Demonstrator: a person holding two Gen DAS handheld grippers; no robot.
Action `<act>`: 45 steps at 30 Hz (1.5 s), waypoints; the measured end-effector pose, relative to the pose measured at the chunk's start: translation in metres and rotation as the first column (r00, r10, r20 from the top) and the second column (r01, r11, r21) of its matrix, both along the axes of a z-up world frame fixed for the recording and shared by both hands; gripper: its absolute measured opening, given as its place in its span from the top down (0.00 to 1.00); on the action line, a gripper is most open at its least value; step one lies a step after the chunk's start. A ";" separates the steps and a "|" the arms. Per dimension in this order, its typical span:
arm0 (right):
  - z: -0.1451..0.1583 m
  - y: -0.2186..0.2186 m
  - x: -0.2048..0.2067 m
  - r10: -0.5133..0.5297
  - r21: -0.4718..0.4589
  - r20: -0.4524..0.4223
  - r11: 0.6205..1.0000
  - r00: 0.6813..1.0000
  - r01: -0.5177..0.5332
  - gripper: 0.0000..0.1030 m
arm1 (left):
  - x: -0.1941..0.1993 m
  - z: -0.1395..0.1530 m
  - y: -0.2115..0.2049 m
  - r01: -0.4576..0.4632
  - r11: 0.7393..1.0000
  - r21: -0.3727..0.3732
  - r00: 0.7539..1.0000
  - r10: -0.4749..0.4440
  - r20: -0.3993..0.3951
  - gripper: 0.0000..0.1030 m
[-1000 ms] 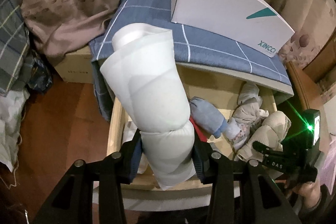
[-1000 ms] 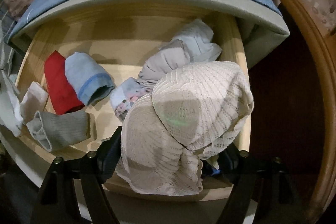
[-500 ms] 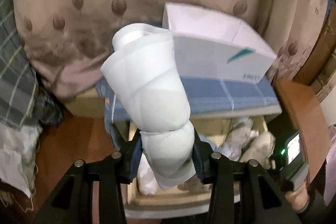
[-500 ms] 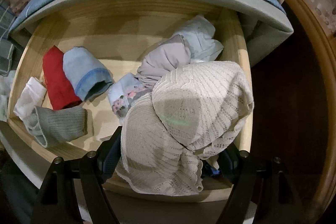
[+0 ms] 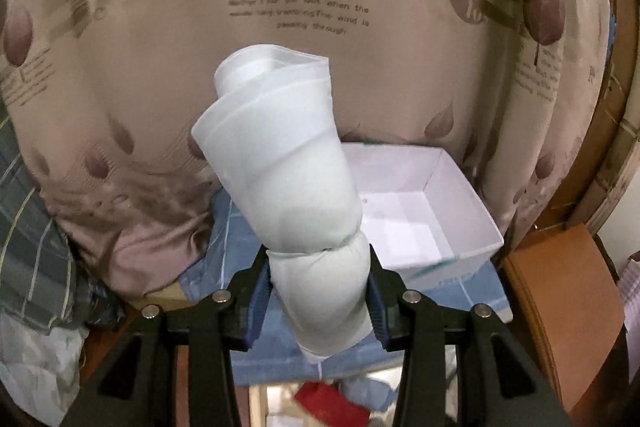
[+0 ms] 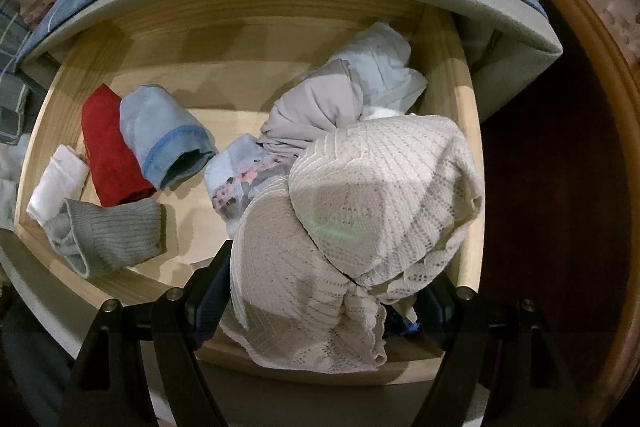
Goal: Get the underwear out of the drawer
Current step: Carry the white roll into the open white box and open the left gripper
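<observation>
- My left gripper (image 5: 320, 301) is clamped on a rolled white underwear (image 5: 288, 187), a smooth, tight tube of cloth squeezed at its lower end between the pads; the free end stands up toward 12 o'clock, tilted to 11.
- My right gripper (image 6: 320, 311) is closed around a bundle of cream lace underwear (image 6: 360, 219), bulky, with an open knitted pattern and scalloped edges, bulging out toward 1 o'clock over the drawer (image 6: 466, 147).
- The drawer is pale wood, pulled open, and holds more rolled pieces: a red roll (image 6: 108, 147) at 9 o'clock, touching a light blue roll (image 6: 164, 135) with a darker blue hem just beside it.
- A ribbed grey roll (image 6: 112, 231) lies at 8 o'clock, with a small white roll (image 6: 56, 183) touching its upper left.
- A floral piece (image 6: 240, 179) sits mid-drawer, against the lace; a taupe piece (image 6: 316, 111) and a pale white-blue one (image 6: 380, 63) are heaped at 1 o'clock in the right corner.
- In the left view, an open white cardboard box (image 5: 476, 203), empty as far as I see, stands at 3 o'clock of the white roll on a blue checked cloth (image 5: 276, 339).
- Behind hangs a beige curtain (image 5: 140, 67) printed with brown leaves and lettering.
</observation>
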State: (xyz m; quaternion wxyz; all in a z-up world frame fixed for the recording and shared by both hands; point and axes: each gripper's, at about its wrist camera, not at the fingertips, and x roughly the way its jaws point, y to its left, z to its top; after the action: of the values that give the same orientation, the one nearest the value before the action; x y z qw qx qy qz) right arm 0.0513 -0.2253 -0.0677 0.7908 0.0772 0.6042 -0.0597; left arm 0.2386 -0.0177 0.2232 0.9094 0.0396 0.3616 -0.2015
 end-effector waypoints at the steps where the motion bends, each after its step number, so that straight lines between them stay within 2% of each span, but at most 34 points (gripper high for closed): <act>1: 0.000 -0.001 0.000 -0.004 0.005 0.001 1.000 1.000 0.004 0.26 | 0.009 0.000 -0.005 0.004 1.000 -0.006 1.000 -0.004 -0.006 0.59; 11: -0.001 -0.003 0.000 -0.013 0.021 0.001 1.000 1.000 0.013 0.26 | 0.074 -0.026 -0.049 0.002 1.000 -0.004 1.000 -0.002 -0.029 0.59; 14: -0.002 -0.006 0.000 -0.018 0.029 0.001 0.999 1.000 0.018 0.26 | 0.086 -0.043 -0.065 0.016 0.999 0.042 1.000 -0.015 -0.027 0.59; 17: -0.001 -0.005 0.000 -0.021 0.034 -0.001 0.999 1.000 0.021 0.26 | 0.094 -0.069 -0.077 0.030 0.997 0.071 0.997 -0.025 -0.070 0.59; 25: -0.003 -0.008 0.001 -0.025 0.051 -0.009 0.998 1.000 0.026 0.26 | 0.091 -0.113 -0.088 0.076 0.980 0.183 0.991 -0.054 -0.122 0.59; 31: -0.003 -0.010 0.001 -0.034 0.067 -0.013 0.997 0.999 0.034 0.26 | 0.088 -0.121 -0.074 0.073 0.975 0.208 0.989 -0.043 -0.143 0.59; 32: -0.003 -0.010 0.001 -0.035 0.067 -0.012 0.997 0.999 0.035 0.26 | 0.088 -0.122 -0.071 0.096 0.975 0.199 0.983 -0.061 -0.176 0.59; 34: -0.002 -0.010 0.000 -0.037 0.066 -0.011 0.997 0.999 0.037 0.26 | 0.087 -0.123 -0.065 0.086 0.978 0.192 0.980 -0.048 -0.192 0.59; 45: -0.002 -0.007 0.001 -0.037 0.062 -0.016 0.997 0.999 0.038 0.26 | 0.065 -0.113 -0.041 0.082 0.976 0.202 0.981 -0.044 -0.188 0.59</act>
State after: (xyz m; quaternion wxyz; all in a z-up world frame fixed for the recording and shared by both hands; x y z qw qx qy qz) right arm 0.0518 -0.2322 -0.0695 0.7823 0.1126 0.6100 -0.0564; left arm 0.3038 -0.0589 0.1104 0.8566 0.1275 0.4609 -0.1939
